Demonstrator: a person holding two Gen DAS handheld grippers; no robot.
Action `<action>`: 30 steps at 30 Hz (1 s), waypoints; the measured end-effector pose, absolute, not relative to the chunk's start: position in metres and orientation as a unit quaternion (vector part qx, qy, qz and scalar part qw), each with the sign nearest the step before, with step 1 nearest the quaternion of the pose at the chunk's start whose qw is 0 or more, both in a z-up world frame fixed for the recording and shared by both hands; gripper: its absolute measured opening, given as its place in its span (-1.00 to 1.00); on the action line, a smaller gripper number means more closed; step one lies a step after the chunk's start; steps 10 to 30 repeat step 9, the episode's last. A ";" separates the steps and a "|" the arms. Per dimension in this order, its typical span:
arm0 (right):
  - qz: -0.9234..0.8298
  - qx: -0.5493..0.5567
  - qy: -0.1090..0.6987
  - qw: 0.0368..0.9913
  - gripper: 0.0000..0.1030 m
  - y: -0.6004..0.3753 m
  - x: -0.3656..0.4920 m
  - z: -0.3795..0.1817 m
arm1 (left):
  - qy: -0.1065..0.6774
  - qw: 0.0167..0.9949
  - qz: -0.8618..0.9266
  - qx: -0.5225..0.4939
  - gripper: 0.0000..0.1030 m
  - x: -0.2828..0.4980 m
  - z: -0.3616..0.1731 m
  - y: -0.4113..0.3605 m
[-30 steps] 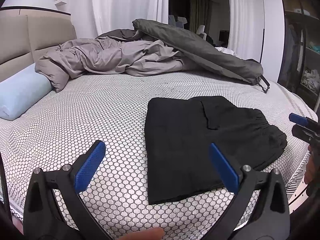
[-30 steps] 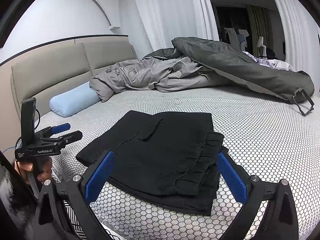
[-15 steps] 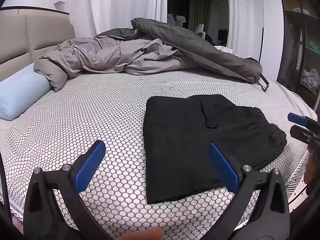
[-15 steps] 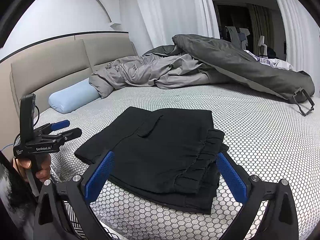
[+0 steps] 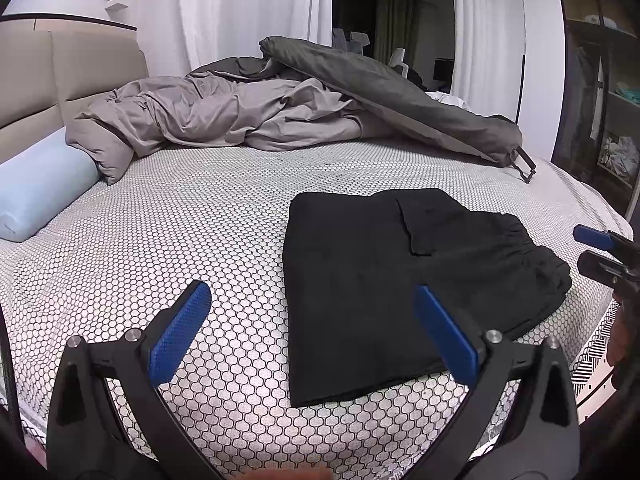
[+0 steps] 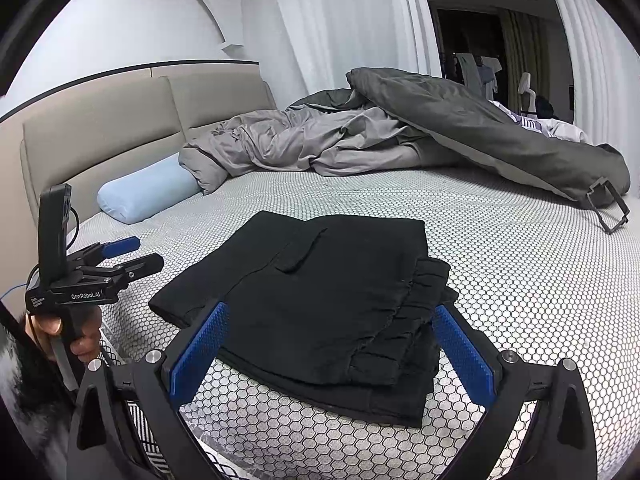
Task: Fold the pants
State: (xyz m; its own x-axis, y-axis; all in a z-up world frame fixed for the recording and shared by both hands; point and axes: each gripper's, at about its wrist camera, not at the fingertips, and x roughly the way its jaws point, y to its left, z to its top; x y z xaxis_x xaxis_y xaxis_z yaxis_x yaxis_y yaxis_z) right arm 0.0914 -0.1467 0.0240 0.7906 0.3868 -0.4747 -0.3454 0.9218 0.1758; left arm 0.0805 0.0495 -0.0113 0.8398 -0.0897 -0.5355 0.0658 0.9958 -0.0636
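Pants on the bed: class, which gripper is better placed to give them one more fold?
Probably the right gripper: open, straddling the waistband of the pants. The left gripper, also open, sits beside their edge.

At nine o'clock in the right wrist view, the left gripper body reads "GenRobot.AI"; smaller print beside it is illegible.

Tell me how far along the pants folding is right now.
Mostly done, it seems: the black pants lie in a compact folded stack on the bed, waistband layers piled at one end. Nothing is in hand; the left tool and right tool are both open and off the fabric. Left, at most, is a final fold or some tidying.
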 end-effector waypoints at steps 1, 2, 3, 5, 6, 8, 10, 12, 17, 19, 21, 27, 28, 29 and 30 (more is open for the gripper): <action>0.194 0.040 0.260 0.945 1.00 -0.147 0.092 0.024 | 0.280 0.959 -0.041 -0.021 0.98 0.081 -0.011 0.050; 0.194 0.040 0.259 0.945 1.00 -0.147 0.092 0.024 | 0.280 0.959 -0.042 -0.019 0.98 0.081 -0.011 0.050; 0.193 0.040 0.260 0.945 1.00 -0.147 0.092 0.024 | 0.280 0.959 -0.042 -0.019 0.98 0.081 -0.011 0.050; 0.193 0.040 0.262 0.945 1.00 -0.146 0.093 0.023 | 0.280 0.959 -0.043 -0.019 0.98 0.081 -0.011 0.050; 0.194 0.040 0.261 0.945 1.00 -0.147 0.093 0.023 | 0.280 0.959 -0.043 -0.018 0.98 0.082 -0.011 0.051; 0.194 0.038 0.260 0.945 1.00 -0.147 0.092 0.024 | 0.281 0.959 -0.043 -0.019 0.98 0.082 -0.011 0.050; 0.194 0.038 0.260 0.945 1.00 -0.147 0.092 0.024 | 0.281 0.958 -0.044 -0.019 0.98 0.082 -0.012 0.051; 0.194 0.038 0.260 0.945 1.00 -0.147 0.092 0.024 | 0.281 0.958 -0.044 -0.019 0.98 0.082 -0.012 0.051; 0.194 0.038 0.260 0.945 1.00 -0.147 0.092 0.024 | 0.281 0.958 -0.044 -0.019 0.98 0.082 -0.012 0.051; 0.194 0.038 0.260 0.945 1.00 -0.147 0.092 0.024 | 0.281 0.958 -0.044 -0.019 0.98 0.082 -0.012 0.051; 0.194 0.038 0.260 0.945 1.00 -0.147 0.092 0.024 | 0.281 0.958 -0.044 -0.019 0.98 0.082 -0.012 0.051; 0.194 0.038 0.260 0.945 1.00 -0.147 0.092 0.024 | 0.281 0.958 -0.044 -0.019 0.98 0.082 -0.012 0.051; 0.194 0.038 0.260 0.945 1.00 -0.147 0.092 0.024 | 0.281 0.958 -0.044 -0.019 0.98 0.082 -0.012 0.051; 0.194 0.038 0.260 0.945 1.00 -0.147 0.092 0.024 | 0.281 0.958 -0.044 -0.019 0.98 0.082 -0.012 0.051; 0.194 0.038 0.260 0.945 1.00 -0.147 0.092 0.024 | 0.281 0.958 -0.044 -0.019 0.98 0.082 -0.012 0.051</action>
